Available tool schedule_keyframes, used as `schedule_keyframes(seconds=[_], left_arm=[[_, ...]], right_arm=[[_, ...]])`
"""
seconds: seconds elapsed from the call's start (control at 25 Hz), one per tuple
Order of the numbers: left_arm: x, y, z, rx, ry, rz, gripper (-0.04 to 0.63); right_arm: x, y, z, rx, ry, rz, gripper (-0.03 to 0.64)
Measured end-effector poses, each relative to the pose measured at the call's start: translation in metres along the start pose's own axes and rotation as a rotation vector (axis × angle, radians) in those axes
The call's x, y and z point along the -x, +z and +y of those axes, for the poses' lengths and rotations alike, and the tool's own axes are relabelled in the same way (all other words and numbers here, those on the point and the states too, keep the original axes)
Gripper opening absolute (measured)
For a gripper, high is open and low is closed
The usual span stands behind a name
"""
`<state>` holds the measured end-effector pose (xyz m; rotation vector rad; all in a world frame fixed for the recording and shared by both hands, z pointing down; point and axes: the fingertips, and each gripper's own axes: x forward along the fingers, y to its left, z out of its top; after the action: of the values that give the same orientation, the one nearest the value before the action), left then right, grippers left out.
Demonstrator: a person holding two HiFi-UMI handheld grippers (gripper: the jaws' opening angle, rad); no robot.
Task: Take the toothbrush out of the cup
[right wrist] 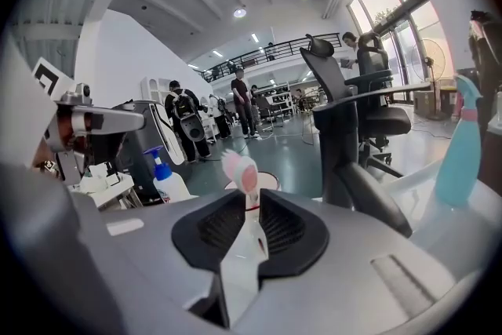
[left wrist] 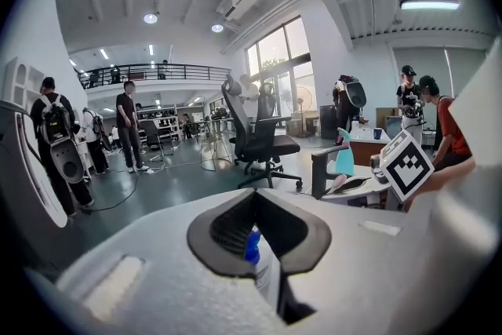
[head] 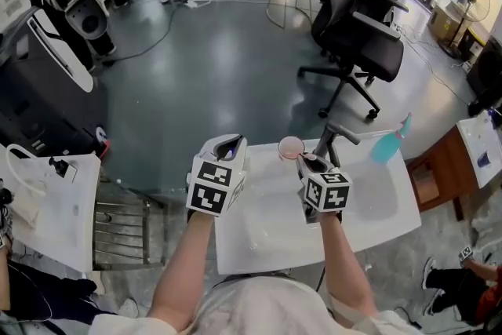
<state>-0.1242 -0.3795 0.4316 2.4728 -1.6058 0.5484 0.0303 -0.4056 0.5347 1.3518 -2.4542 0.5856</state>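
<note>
The white surface (head: 267,235) lies below both arms. The left claw (head: 229,142) hangs over its far left corner, and the right claw (head: 308,161) is over the far edge, near the middle.

The right claw is clenched on the toothbrush (right wrist: 245,234). The white handle runs up between the two dark pads, and the pink head with pale bristles stands clear above the tips, pointing up and away. The pink cup (head: 292,147) stands at the far edge of the surface, just beyond that claw's tip and a little to its left. In the right gripper view the cup's rim shows right behind the neck of the brush. Whether the brush touches that rim cannot be told. From the head view the mouth of the cup looks open and round.

The left claw is shut too, gripping a white bottle (left wrist: 263,262) with a blue top and some print on its side. The bottle sits deep between the pads, with only its upper part showing.

A dark tap (head: 337,136) rises from the far edge just right of the cup, beside the right claw. A teal spray bottle (head: 390,141) stands at the far right corner, well apart from the cup. A black office chair (head: 361,35) stands on the grey floor beyond the surface
</note>
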Motion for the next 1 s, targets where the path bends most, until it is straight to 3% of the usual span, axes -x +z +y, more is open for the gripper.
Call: schedule_keyframes(seconds=[1.0], left_arm=[[0.004, -0.003, -0.001, 0.004, 0.019, 0.002, 0.002]], right_arm=[[0.003, 0.013, 0.006, 0.054, 0.012, -0.026, 0.032]])
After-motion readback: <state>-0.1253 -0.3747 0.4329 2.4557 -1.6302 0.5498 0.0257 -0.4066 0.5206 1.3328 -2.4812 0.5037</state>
